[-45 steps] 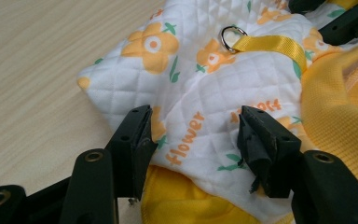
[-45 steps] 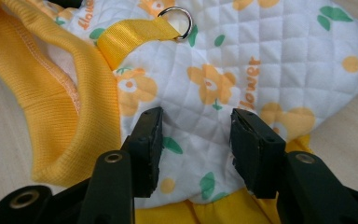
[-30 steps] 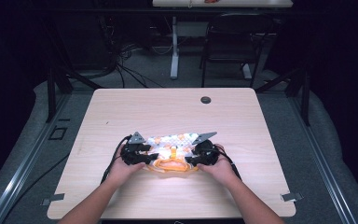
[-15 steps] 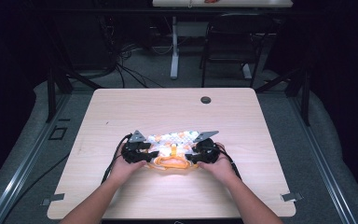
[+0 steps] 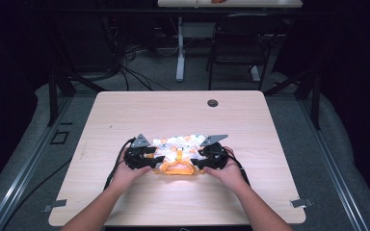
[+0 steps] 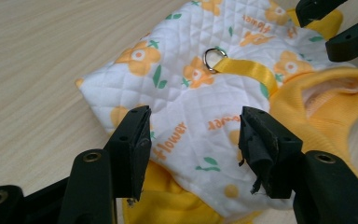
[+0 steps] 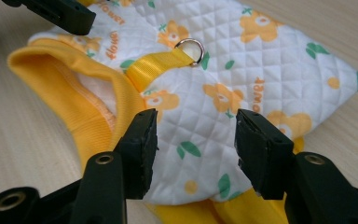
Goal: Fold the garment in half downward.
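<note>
1. A small quilted garment [image 5: 180, 144], white with orange flowers and green leaves, lies flat on the wooden counter [image 5: 125, 110], near the person's edge and about midway between the two sides.
2. Its yellow ribbed collar [image 5: 176, 167] faces the person, and the opening of that collar gapes a little in the right gripper view.
3. A yellow strap [image 6: 247, 70] runs up the middle of the garment's back and ends in a small metal ring [image 6: 213, 58].
4. The word "flower" is printed in orange at several spots on the cloth.
5. The left hand-held gripper [image 5: 149, 161] sits at the garment's left end, and its jaws stand wide apart over the quilted cloth without pinching it.
6. In the left gripper view the cloth lies in the gap between the two black jaws, and neither pad presses on it.
7. The right hand-held gripper [image 5: 200, 162] sits at the garment's right end, its jaws also spread wide, having just been opening further.
8. In the right gripper view the quilted cloth lies between the pads, free of both.
9. Each hand-held gripper shows at the far top corner of the other one's view, near the collar.
10. A small dark round disc [image 5: 213, 103] sits in the counter near its far edge, well apart from the garment.
</note>
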